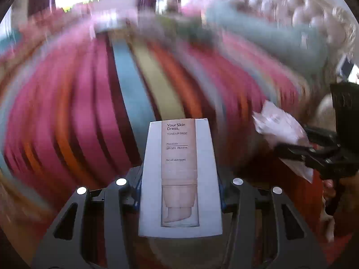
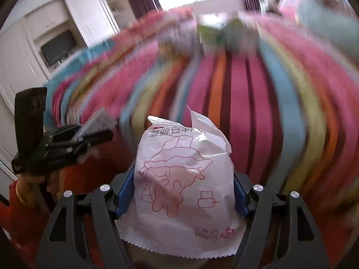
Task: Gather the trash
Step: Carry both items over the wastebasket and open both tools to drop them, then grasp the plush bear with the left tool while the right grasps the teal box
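Observation:
My left gripper (image 1: pixel 179 192) is shut on a white cosmetics box (image 1: pixel 179 174) printed "Your Skin Dress", held upright between its blue pads above a striped bedspread (image 1: pixel 89 112). My right gripper (image 2: pixel 182 192) is shut on a crumpled white wrapper with red drawings (image 2: pixel 184 179). The right gripper with its wrapper (image 1: pixel 278 125) shows at the right of the left wrist view. The left gripper (image 2: pixel 94 134) with the box edge shows at the left of the right wrist view.
The striped bedspread (image 2: pixel 246 89) is blurred in both views. A teal pillow (image 1: pixel 269 31) and a tufted headboard (image 1: pixel 291 0) lie at the far right. Blurred green and grey items (image 2: pixel 224 35) lie at the far end. White cabinets with a TV (image 2: pixel 58 47) stand at left.

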{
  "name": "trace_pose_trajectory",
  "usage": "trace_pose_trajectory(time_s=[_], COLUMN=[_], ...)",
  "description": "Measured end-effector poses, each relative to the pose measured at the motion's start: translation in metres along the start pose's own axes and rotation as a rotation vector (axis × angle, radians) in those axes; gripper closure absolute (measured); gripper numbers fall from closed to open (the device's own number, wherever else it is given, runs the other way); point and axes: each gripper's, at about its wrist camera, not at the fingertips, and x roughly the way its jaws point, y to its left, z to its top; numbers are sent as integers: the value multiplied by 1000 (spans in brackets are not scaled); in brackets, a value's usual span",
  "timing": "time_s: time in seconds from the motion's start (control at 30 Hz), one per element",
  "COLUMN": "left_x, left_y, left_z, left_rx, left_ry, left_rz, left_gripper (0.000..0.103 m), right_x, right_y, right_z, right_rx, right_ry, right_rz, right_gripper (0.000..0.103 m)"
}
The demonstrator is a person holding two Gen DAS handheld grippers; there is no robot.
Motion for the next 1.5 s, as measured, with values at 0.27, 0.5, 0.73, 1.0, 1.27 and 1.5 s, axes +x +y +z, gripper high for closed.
trace_pose_trajectory(time_s=[0.27,0.5,0.73,1.0,1.27,1.5], left_x=[97,100,95,102,100,17], left_y=[-25,-18,5,9,13,11], left_z=[-100,-89,-88,-88,-87,-26], left_rx=[-110,-92,-137,-138,-158,-67], left_ry=[398,411,393,397,366,76], left_rz=[-2,51,113,113,120,145], left_gripper=[56,33,12,9,9,9], right_x=[93,98,92,97,89,-9], right_y=[-5,9,-11,-15,-14,-20], right_z=[-113,-112,-112,-113,-111,-43], right_rx=[127,62,116,138,142,46], right_ry=[370,373,345,357,318,-69], right_rz=[10,40,-14,-26,-45,-101], right_gripper=[34,30,9,9,9,9])
